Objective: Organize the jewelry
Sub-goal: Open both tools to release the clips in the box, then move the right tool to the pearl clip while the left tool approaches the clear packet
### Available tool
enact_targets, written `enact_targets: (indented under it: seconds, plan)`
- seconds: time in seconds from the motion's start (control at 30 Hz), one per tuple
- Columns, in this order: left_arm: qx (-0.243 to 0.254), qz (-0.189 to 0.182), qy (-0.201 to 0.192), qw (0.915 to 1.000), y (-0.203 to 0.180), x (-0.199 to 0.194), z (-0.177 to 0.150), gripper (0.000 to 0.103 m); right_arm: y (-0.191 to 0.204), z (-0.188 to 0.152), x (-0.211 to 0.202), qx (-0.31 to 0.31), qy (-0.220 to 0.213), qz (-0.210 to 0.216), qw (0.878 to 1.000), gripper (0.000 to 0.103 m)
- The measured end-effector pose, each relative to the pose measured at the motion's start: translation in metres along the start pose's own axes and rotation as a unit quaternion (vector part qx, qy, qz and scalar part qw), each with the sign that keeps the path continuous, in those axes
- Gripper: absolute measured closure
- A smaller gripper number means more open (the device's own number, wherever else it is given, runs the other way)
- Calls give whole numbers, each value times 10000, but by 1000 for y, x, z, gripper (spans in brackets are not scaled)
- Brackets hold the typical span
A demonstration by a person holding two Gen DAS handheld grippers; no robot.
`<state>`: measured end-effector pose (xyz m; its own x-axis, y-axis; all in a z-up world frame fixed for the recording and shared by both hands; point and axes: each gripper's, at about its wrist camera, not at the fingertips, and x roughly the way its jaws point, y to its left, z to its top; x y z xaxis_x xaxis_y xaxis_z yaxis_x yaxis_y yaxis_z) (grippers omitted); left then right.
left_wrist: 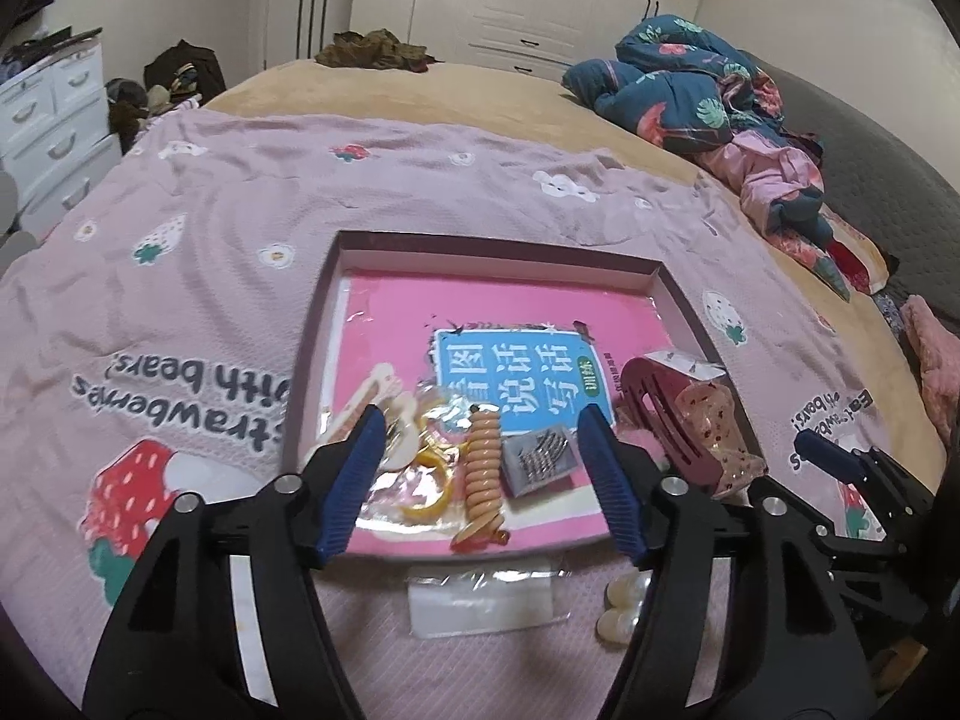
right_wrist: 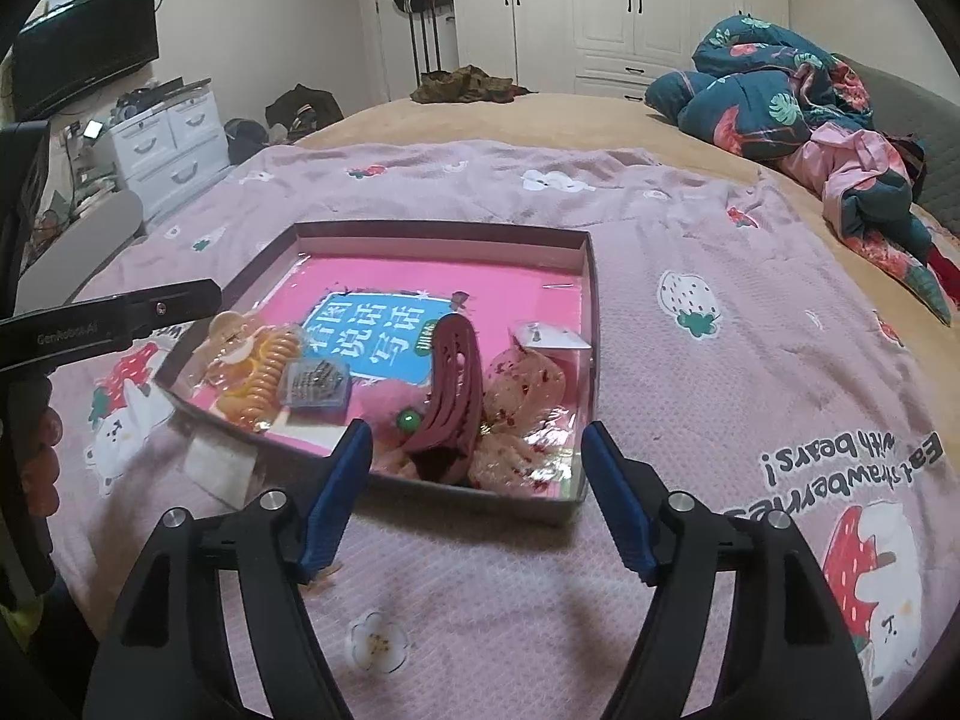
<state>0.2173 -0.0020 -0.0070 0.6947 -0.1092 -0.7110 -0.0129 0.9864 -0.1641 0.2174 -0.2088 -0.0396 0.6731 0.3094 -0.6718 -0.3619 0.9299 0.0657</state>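
The blanket (right_wrist: 690,396) on the bed (right_wrist: 540,114) is pale lilac, printed with red strawberries, white bears and dark lettering; the bed beneath is tan. The tray (right_wrist: 591,324) has dark walls and a hot-pink floor bearing a blue panel (right_wrist: 384,339) with white characters. In it lie an orange spiral tie (left_wrist: 483,474), a yellow ring (left_wrist: 429,495), a maroon claw clip (right_wrist: 453,396), a red-speckled cream clip (right_wrist: 522,396) and a grey box (right_wrist: 315,387). Both tools, left (left_wrist: 480,480) and right (right_wrist: 474,498), are black with blue pads (right_wrist: 336,498). The far quilt (right_wrist: 774,102) is navy with red and green leaves.
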Motion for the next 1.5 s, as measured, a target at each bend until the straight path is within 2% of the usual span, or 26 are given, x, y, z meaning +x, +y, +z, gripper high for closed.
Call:
enact_targets:
  seconds: [0.23,0.5,0.6,0.9,1.33,1.5]
  plan:
    - [-63,200,-99,9997,11,-21,-17,26,16,-7,-13,-94,-55,103,9999,27]
    - [-260,408,-69,9988,34,-36,-40,19,34,-16,-19,-221,-29,203,9995,25]
    - [-294,537,-54,9981,42,-41,-50,18,39,-19,-19,-265,-6,240,9994,24]
    - [-417,606,123,9972,57,-42,-74,18,57,-28,-14,-444,107,356,9983,24]
    - [-383,415,423,9975,52,-26,-86,18,71,-46,16,-485,475,670,9954,25]
    - [-323,239,545,9977,43,-16,-87,18,75,-48,25,-550,526,793,9939,31]
